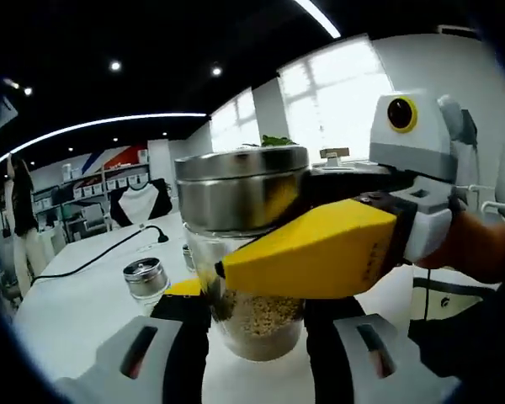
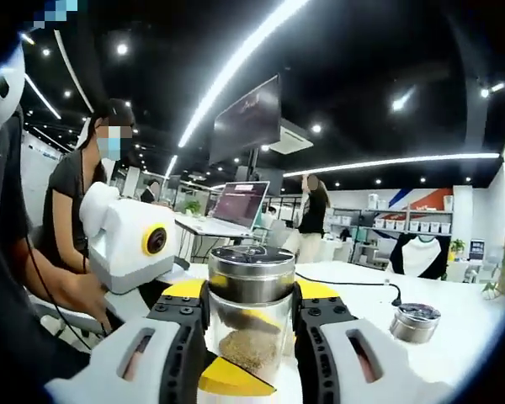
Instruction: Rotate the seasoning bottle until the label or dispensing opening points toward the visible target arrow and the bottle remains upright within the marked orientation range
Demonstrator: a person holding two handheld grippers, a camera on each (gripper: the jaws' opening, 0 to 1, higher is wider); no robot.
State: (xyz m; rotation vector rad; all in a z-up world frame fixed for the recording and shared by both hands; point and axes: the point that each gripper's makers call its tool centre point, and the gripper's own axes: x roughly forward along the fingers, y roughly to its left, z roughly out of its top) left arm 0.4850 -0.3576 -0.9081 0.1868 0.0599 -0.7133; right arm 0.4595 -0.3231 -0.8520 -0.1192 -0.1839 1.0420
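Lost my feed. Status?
Both grippers, left and right, shut on bottle, upright over table. Small jar apart. No arrow seen.

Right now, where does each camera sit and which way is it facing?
Left gripper view: rides the left hand-held gripper, facing the windows; its jaws flank the seasoning bottle, the right hand-held gripper crossing in.
Right gripper view: rides the right hand-held gripper, facing the room; jaws clamp the bottle.
Shared: the bottle, a small jar.

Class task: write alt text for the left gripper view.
A glass seasoning bottle with a steel lid stands between the left gripper jaws, the yellow-jawed right gripper clamping it too. A smaller jar sits on the white table.
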